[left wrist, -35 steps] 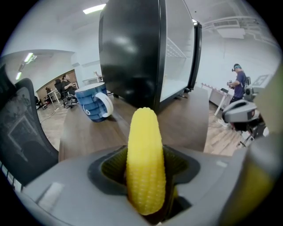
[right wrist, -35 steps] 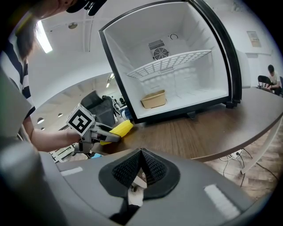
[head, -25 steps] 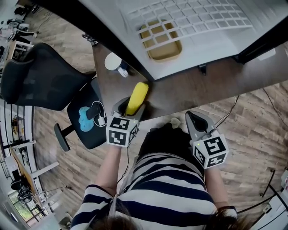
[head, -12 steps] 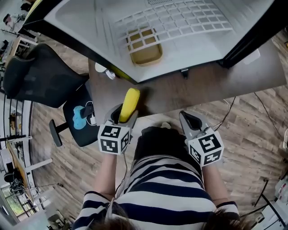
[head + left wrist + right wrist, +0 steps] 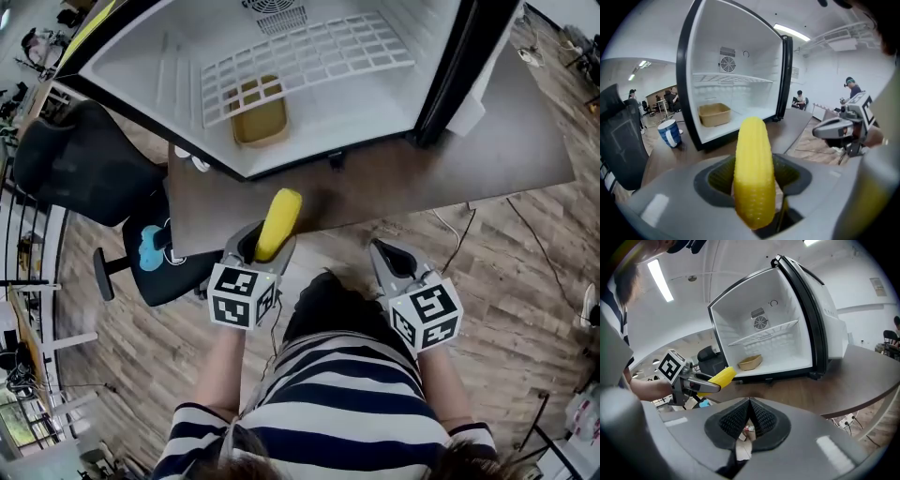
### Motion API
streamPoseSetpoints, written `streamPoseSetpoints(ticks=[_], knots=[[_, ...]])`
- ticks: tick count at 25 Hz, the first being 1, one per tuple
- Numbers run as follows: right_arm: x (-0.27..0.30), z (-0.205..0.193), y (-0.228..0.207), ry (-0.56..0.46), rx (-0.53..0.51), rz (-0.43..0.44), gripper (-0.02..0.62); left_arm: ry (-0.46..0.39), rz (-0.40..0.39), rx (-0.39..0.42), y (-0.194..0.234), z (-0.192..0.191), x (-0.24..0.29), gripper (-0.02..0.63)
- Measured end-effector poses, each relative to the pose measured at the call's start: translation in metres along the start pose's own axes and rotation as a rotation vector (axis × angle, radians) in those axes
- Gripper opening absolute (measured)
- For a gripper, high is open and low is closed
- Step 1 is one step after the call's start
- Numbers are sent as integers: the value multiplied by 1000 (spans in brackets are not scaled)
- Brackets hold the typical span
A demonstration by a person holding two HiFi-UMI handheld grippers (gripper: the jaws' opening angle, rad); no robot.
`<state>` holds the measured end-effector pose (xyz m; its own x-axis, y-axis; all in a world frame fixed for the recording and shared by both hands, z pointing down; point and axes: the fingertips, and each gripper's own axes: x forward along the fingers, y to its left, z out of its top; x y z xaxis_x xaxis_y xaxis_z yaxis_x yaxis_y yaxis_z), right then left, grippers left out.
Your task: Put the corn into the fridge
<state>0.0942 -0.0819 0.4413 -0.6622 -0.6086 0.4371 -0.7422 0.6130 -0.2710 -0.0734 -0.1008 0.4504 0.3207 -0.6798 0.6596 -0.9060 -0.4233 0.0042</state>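
Note:
A yellow corn cob (image 5: 277, 222) sticks out forward from my left gripper (image 5: 260, 246), which is shut on it near the brown table's front edge. In the left gripper view the corn (image 5: 753, 173) points toward the open white fridge (image 5: 736, 89). The fridge (image 5: 281, 75) stands on the table with its door (image 5: 459, 66) swung open at the right. A wire shelf (image 5: 309, 61) spans its inside. My right gripper (image 5: 389, 258) is shut with nothing in it, held over the floor beside the person's lap. The right gripper view shows the corn (image 5: 721, 377) and the left gripper (image 5: 712, 386) at its left.
A tan tub (image 5: 260, 117) sits on the fridge floor at the left. A blue and white mug (image 5: 669, 132) stands on the table left of the fridge. A black office chair (image 5: 84, 178) is at the left. The brown table (image 5: 450, 159) extends right.
The fridge now shows more fully in the head view and sits lower in it. The left gripper with the corn has shifted slightly; the right gripper stays low.

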Motion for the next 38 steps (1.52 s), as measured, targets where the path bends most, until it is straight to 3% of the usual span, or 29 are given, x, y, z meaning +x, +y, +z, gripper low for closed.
streamPoseSetpoints(ticks=[7, 13, 18, 27, 32, 38], knots=[[-45, -7, -28, -11, -24, 4, -5, -70, -26, 40, -53, 45, 4, 0], [-65, 8, -36, -49, -56, 37, -5, -116, -8, 71, -72, 89, -6, 0], [-58, 21, -47, -72, -54, 47, -5, -156, -19, 72, -73, 131, -10, 0], [-41, 54, -44, -110, -80, 41, -5, -219, -30, 204, -58, 211, 0, 0], [-34, 65, -64, -110, -63, -1, -5, -229, -60, 264, -47, 259, 19, 0], [-19, 67, -82, -108, -22, -48, -5, -230, -42, 365, -27, 302, 38, 0]])
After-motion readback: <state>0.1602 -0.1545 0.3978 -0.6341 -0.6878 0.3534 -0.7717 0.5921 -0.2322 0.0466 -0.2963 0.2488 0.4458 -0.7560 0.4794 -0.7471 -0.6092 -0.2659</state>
